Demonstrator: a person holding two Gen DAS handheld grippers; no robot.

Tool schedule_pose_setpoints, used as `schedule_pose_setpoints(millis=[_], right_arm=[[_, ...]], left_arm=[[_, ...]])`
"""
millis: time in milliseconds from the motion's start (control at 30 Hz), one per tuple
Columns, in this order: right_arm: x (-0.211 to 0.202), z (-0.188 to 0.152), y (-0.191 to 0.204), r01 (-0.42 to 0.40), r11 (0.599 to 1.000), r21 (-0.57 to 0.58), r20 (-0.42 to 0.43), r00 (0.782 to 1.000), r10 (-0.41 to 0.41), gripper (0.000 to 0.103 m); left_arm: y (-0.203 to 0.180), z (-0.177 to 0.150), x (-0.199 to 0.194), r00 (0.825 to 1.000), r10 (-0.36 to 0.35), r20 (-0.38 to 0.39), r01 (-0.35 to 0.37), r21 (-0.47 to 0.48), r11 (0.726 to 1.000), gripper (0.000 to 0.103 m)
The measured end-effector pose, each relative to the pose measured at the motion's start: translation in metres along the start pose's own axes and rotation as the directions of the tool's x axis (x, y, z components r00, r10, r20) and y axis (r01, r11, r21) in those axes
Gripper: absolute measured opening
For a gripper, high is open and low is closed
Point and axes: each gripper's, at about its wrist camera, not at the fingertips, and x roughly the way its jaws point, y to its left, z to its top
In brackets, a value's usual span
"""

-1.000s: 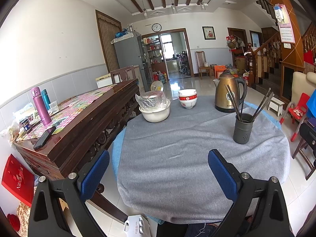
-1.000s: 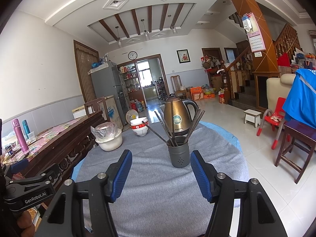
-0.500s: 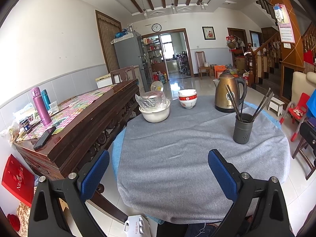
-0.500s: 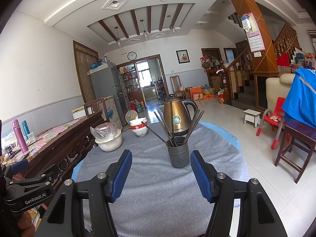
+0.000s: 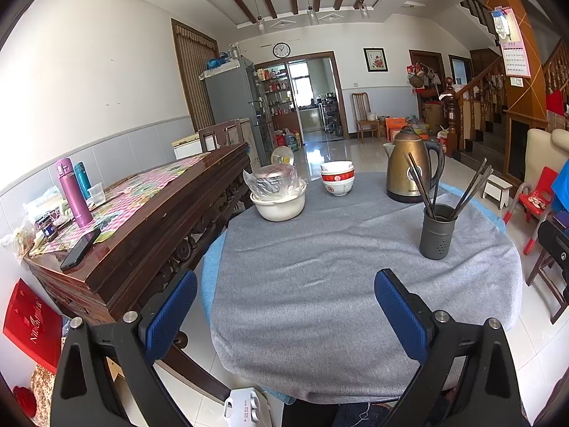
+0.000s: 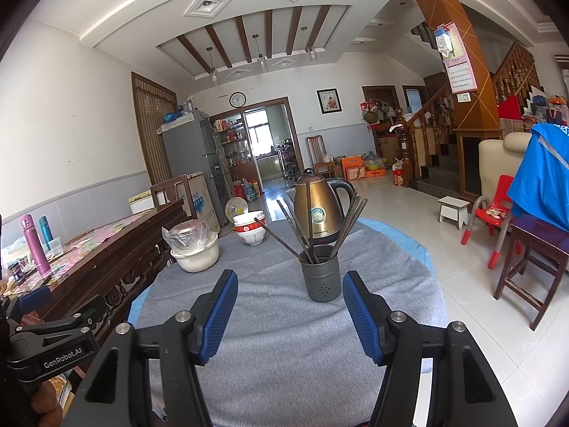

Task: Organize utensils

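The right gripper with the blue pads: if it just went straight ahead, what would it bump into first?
Probably the dark grey utensil holder full of chopsticks, slightly right of centre between the open right gripper jaws. Nothing lies on the grey tablecloth before it, though depth is uncertain.

On my tabletop (image 5: 355, 302) I count one kettle (image 5: 409, 170), one grey holder (image 5: 436, 233) and one covered basin (image 5: 279, 203). The stacked bowls (image 5: 338, 179) look like three. The chopsticks (image 6: 346, 227) I cannot count exactly.

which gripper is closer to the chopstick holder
Right. The right gripper faces the chopstick holder just past its open fingertips; the left gripper sits farther back, with the holder off to its right.
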Motion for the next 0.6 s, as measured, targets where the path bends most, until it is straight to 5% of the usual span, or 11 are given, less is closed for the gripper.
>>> schedule_pose_setpoints(millis=[600], right_arm=[[0.008,0.010,-0.012,0.024,1.000,0.004,0.017,1.000,-0.024,0.065]], left_arm=[[-0.018,0.014,0.013,1.000,-0.004,-0.001,0.004,0.005,1.000,0.100]])
